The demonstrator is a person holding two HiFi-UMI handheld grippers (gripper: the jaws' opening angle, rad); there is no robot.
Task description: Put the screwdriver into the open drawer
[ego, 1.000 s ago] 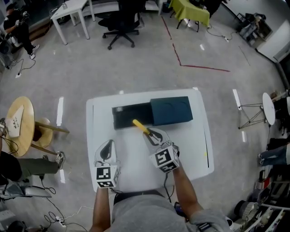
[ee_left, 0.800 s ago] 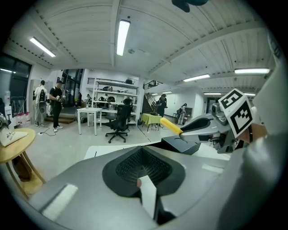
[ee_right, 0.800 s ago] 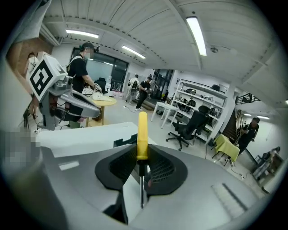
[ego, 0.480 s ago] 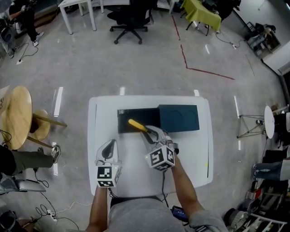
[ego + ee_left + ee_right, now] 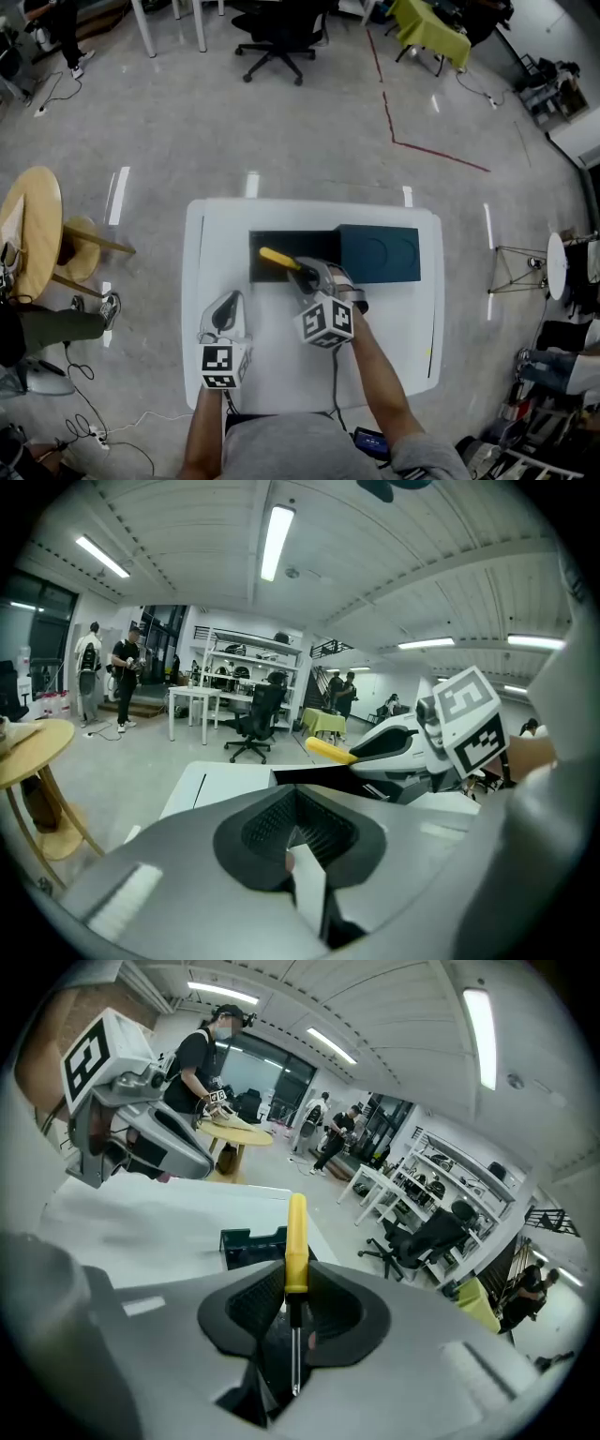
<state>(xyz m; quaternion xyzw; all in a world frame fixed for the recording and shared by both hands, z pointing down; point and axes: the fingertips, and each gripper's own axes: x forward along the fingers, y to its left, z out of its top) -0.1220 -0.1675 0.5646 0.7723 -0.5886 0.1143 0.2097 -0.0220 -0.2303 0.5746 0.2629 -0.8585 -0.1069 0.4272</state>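
A screwdriver with a yellow handle (image 5: pixel 277 259) sticks out of my right gripper (image 5: pixel 306 273), which is shut on its shaft near the handle. The handle hangs over the front edge of the open dark drawer (image 5: pixel 302 244), pulled out leftward from a teal cabinet (image 5: pixel 380 255) on the white table (image 5: pixel 394 328). In the right gripper view the screwdriver (image 5: pixel 295 1241) points at the drawer (image 5: pixel 246 1241). My left gripper (image 5: pixel 228 298) rests low over the table, left of the right one, shut and holding nothing. The left gripper view shows the handle (image 5: pixel 330 751) and the right gripper (image 5: pixel 398 750).
A black office chair (image 5: pixel 277 37) stands beyond the table, a round wooden table (image 5: pixel 28 234) to the left, and a small white stand (image 5: pixel 558 248) to the right. Red tape (image 5: pixel 412 145) marks the floor. People stand at the room's far side.
My right gripper has carried the screwdriver up and left, so the yellow handle now lies over the open drawer. The left gripper has sunk a little.
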